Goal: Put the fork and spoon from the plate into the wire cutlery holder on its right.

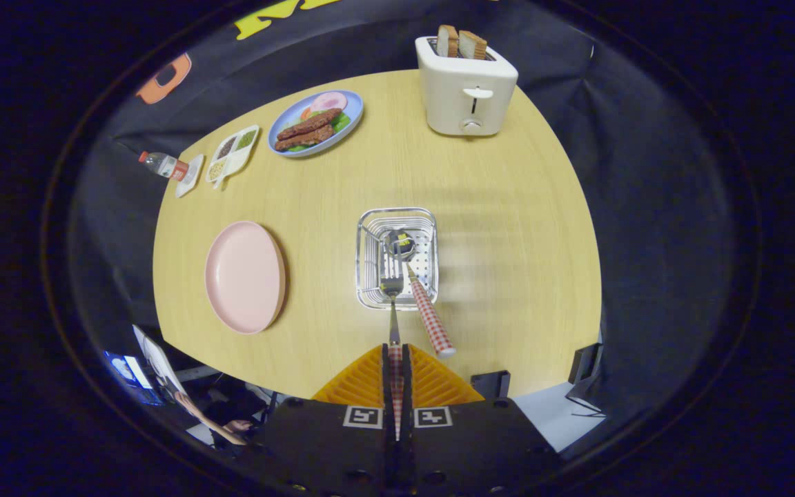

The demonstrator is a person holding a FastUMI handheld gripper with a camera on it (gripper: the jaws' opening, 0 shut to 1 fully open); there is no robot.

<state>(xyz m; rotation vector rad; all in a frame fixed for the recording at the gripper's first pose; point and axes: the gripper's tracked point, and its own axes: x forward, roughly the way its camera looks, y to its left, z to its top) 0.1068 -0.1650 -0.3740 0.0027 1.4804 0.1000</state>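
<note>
Hand-held gripper (396,359) clamped tight on the checked handle of the steel fork (392,297), tines-down over the wire cutlery holder (370,262) for dropping beside the red-checked-handled spoon (415,283) already inside; pink round plate (244,276) left, bare.

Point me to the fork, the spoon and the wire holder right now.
fork (391,284): gripper view, on its tines, over the holder.
spoon (430,321): gripper view, on its checked handle.
wire holder (364,259): gripper view, on its left wall.
gripper (396,359): gripper view, shut on the fork's handle.
</note>
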